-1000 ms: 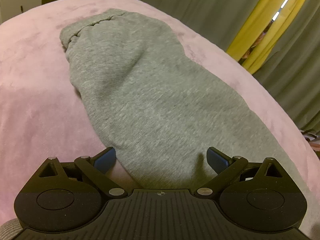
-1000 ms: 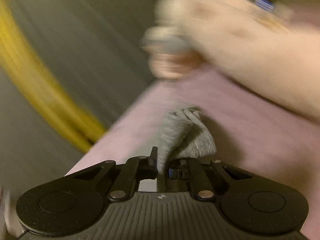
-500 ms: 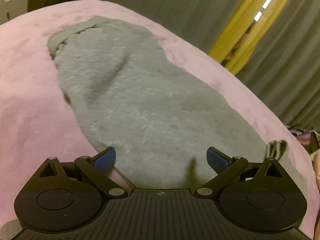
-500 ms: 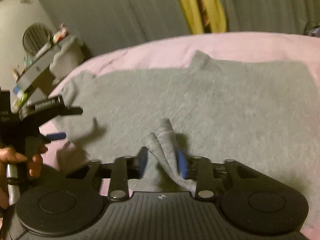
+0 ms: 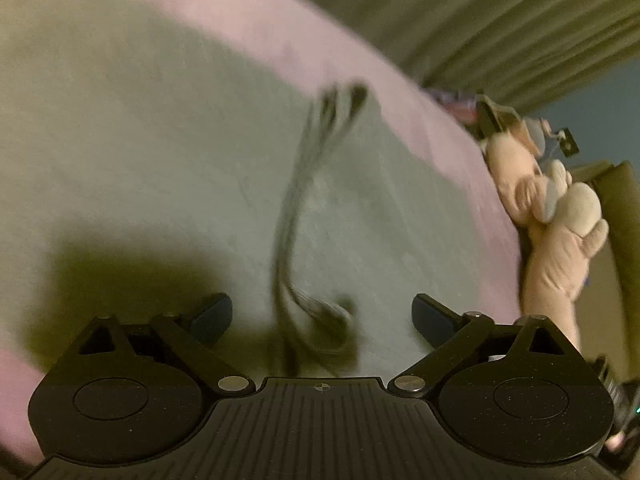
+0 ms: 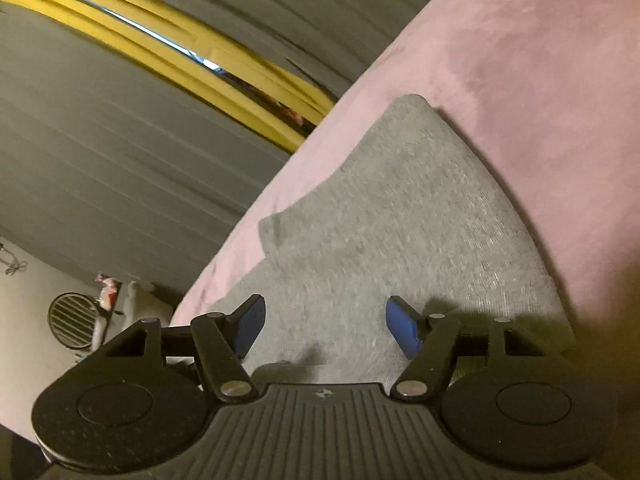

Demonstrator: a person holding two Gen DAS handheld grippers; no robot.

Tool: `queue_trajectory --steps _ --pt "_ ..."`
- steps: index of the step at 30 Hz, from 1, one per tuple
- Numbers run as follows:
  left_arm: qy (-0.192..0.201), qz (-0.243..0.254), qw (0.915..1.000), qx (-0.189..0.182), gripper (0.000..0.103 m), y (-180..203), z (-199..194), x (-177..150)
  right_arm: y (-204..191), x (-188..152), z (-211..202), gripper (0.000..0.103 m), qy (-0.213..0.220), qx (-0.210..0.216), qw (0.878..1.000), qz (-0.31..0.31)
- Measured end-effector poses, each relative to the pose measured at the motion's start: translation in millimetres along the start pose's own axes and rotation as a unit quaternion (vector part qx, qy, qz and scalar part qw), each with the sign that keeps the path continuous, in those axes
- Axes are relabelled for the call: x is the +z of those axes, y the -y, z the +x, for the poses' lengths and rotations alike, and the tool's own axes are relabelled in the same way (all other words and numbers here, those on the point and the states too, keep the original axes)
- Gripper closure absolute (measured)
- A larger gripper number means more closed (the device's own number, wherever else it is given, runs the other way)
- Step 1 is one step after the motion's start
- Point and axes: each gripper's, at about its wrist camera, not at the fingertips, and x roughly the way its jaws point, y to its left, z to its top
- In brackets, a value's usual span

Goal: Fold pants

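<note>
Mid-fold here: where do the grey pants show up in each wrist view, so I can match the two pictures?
Left wrist: the grey pants fill the left and centre, blurred, with a dark drawstring lying on them ahead of the open left gripper.
Right wrist: the pants run from centre to lower right, under the open right gripper.
Shared landmark: the pink cover beneath them.
</note>
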Motion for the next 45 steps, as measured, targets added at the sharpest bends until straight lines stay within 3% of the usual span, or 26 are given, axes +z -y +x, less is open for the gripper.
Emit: queue_trajectory --steps 3,7,9,10,11,15,20,22,25,26,29,32,35,38,42,43,45 --pt "-0.033 -0.045 0.9977 -0.037 0.008 -6 20 5 6 0 -9 0.035 0.000 -0.005 1.000 0.009" --pt "-0.048 -0.068 0.9957 -0.041 0.010 -9 32 9 14 -1 -19 0.035 0.006 -0.005 1.000 0.025" --pt "-0.048 -0.063 0.9958 -0.046 0.038 -7 30 10 22 1 -26 0.035 0.005 -0.001 0.999 0.045" --pt "-0.053 -0.062 0.9956 -0.045 0.079 -6 30 12 24 1 -26 0.035 0.004 0.005 0.999 0.053" --pt "-0.056 -0.070 0.9953 -0.035 0.083 -7 30 11 25 1 -27 0.035 0.003 0.006 0.998 0.057" --pt "-0.018 -0.066 0.9975 -0.018 0.087 -7 16 7 23 -2 -20 0.034 -0.019 0.009 0.999 0.050" --pt "0.051 -0.001 0.9987 -0.009 0.087 4 -29 -1 9 -9 -21 0.030 -0.016 0.008 1.000 0.007" --pt "0.060 0.028 0.9977 0.016 0.087 6 -37 -2 11 -9 -24 0.030 -0.009 0.009 1.000 0.013" --pt "0.045 0.071 0.9926 0.087 0.086 -4 -34 -7 18 -7 -22 0.030 -0.012 -0.002 0.999 0.037" --pt "0.035 0.069 0.9921 0.099 0.083 -11 -32 -8 19 -7 -20 0.029 -0.015 -0.008 0.999 0.043" --pt "0.040 0.038 0.9948 0.086 0.074 -19 -32 -3 23 -7 -17 0.029 -0.026 -0.010 0.998 0.054" --pt "0.078 0.048 0.9928 0.077 0.049 -10 -37 14 23 -7 -16 0.025 -0.024 -0.010 0.998 0.049" --pt "0.102 0.066 0.9892 0.082 0.041 2 -31 38 25 -7 -12 0.024 -0.027 -0.009 0.998 0.054" --pt "0.102 0.068 0.9877 0.098 0.037 4 -14 59 27 -6 -9 0.024 -0.028 -0.007 0.998 0.059" --pt "0.077 0.043 0.9907 0.103 0.041 -6 10 79 28 -6 -6 0.024 -0.020 -0.014 0.998 0.055" --pt "0.075 0.040 0.9914 0.099 0.046 -6 14 82 27 -6 -4 0.024 -0.015 -0.021 0.998 0.049" --pt "0.085 0.048 0.9895 0.107 0.071 -3 15 85 23 -6 -1 0.024 -0.009 -0.037 0.999 0.033"
